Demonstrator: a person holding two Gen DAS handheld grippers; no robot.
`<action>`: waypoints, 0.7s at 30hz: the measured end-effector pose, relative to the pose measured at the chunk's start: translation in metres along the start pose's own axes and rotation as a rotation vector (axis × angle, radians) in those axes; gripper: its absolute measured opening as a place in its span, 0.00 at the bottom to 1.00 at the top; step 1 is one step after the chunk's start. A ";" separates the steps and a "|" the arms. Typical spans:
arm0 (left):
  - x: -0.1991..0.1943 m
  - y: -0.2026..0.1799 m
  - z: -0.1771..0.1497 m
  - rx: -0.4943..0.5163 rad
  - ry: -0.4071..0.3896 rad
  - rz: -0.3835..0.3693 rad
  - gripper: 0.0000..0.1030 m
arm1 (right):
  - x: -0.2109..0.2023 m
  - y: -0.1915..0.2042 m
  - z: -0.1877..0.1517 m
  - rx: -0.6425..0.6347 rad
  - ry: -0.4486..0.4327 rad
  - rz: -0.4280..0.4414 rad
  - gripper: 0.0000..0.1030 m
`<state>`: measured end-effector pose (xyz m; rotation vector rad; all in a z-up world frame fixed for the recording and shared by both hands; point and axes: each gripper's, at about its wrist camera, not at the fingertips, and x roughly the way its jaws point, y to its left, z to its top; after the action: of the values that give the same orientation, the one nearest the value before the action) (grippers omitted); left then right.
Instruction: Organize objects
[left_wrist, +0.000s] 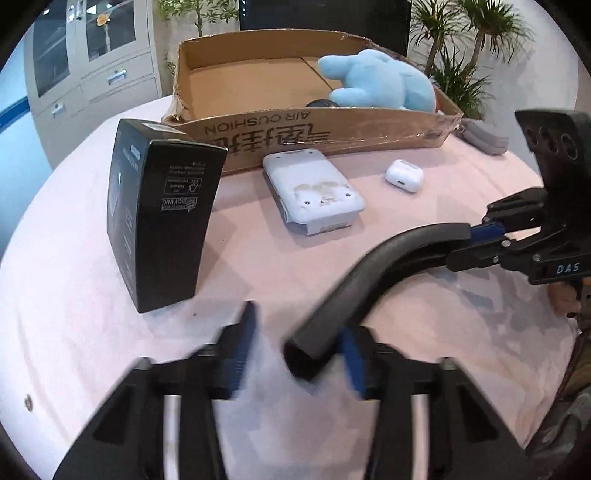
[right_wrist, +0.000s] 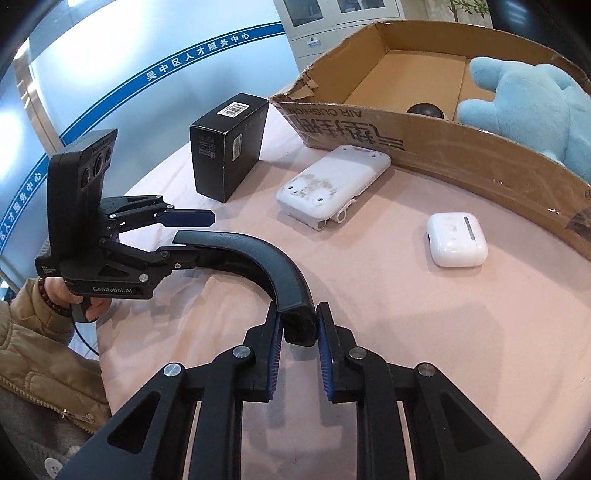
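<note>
A curved black padded band (right_wrist: 266, 258) hangs above the pink table between both grippers. My right gripper (right_wrist: 300, 334) is shut on one end of it. My left gripper (left_wrist: 295, 345) is open; the band's other end (left_wrist: 314, 343) lies between its fingers, against the right one. In the right wrist view the left gripper (right_wrist: 192, 230) shows spread wide around that end. An open cardboard box (left_wrist: 332, 129) at the back holds a light blue plush toy (left_wrist: 380, 81) and a dark round object (right_wrist: 424, 110).
A black carton (left_wrist: 162, 218) stands upright at the left. A white power bank (left_wrist: 314, 192) and a white earbud case (left_wrist: 404, 175) lie in front of the box. A grey pouch (left_wrist: 484, 138) lies at the box's right end. Cabinets and plants stand behind.
</note>
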<state>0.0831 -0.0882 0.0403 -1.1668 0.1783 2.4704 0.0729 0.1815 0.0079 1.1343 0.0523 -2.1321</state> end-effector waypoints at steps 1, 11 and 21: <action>0.000 0.000 0.000 -0.005 0.000 -0.015 0.23 | -0.001 0.000 0.000 0.002 -0.002 0.005 0.14; -0.001 -0.012 0.003 0.098 -0.004 -0.004 0.19 | -0.004 -0.006 -0.001 0.039 -0.013 -0.020 0.15; 0.002 -0.012 0.006 0.124 0.003 -0.007 0.18 | -0.007 -0.010 0.004 0.051 -0.048 -0.062 0.05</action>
<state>0.0820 -0.0748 0.0434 -1.1170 0.3229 2.4138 0.0666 0.1918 0.0128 1.1227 0.0114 -2.2257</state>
